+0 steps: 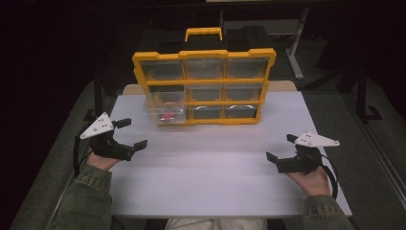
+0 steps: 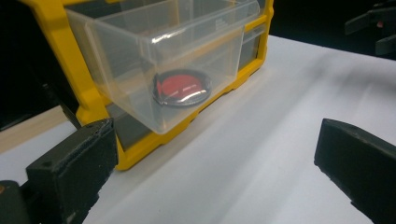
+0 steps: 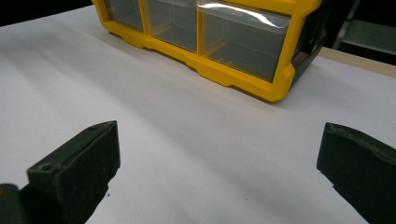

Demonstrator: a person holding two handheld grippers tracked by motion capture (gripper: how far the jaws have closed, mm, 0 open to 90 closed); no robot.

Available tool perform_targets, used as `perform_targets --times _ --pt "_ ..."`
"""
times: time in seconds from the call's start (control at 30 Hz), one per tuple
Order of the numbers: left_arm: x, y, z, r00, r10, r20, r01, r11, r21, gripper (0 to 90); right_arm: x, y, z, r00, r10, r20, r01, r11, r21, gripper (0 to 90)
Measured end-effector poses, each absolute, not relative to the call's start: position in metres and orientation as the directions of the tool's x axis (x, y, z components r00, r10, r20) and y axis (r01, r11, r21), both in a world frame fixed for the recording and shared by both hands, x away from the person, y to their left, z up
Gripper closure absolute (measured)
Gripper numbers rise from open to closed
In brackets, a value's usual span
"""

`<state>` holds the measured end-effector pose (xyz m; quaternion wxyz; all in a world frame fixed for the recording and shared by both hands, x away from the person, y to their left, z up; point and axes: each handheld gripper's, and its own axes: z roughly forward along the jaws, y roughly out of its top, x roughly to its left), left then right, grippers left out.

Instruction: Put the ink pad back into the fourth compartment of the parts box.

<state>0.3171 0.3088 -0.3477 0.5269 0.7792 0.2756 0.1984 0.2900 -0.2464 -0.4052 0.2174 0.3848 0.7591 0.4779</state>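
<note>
We hold both grippers wide apart and empty in front of a yellow plastic organiser case with one drawer pulled out.

The yellow plastic organiser case [image 1: 204, 87] stands upright at the far middle of the white table [image 1: 210, 167], its clear drawer fronts facing us so we can reach them; the clear plastic drawer [image 2: 163, 60] at its left column juts toward us, its long axis running near-to-far, open top up; a round red disc with a dark rim [image 2: 182, 87] lies flat on its floor, visible through the wall; our left gripper [image 1: 125, 136] waits just near-left of that drawer, jaws spread, likely ready to act on it; our right gripper [image 1: 282, 148] rests well apart at the near right, jaws equally spread, grasping nothing.
</note>
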Motion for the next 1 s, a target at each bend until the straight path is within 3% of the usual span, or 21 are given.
perform_targets --times 0.67,1.0 --pt "0.304 0.326 -0.381 0.744 0.665 -0.066 0.265 -0.202 0.943 0.0 0.29 -0.246 -0.406 -0.609 0.792 0.041 0.377 0.244 0.893 0.0" --pt "0.298 0.332 -0.397 0.741 0.669 -0.054 0.265 -0.218 0.939 0.0 0.292 -0.245 -0.408 -0.613 0.788 0.056 0.39 0.24 0.889 0.0"
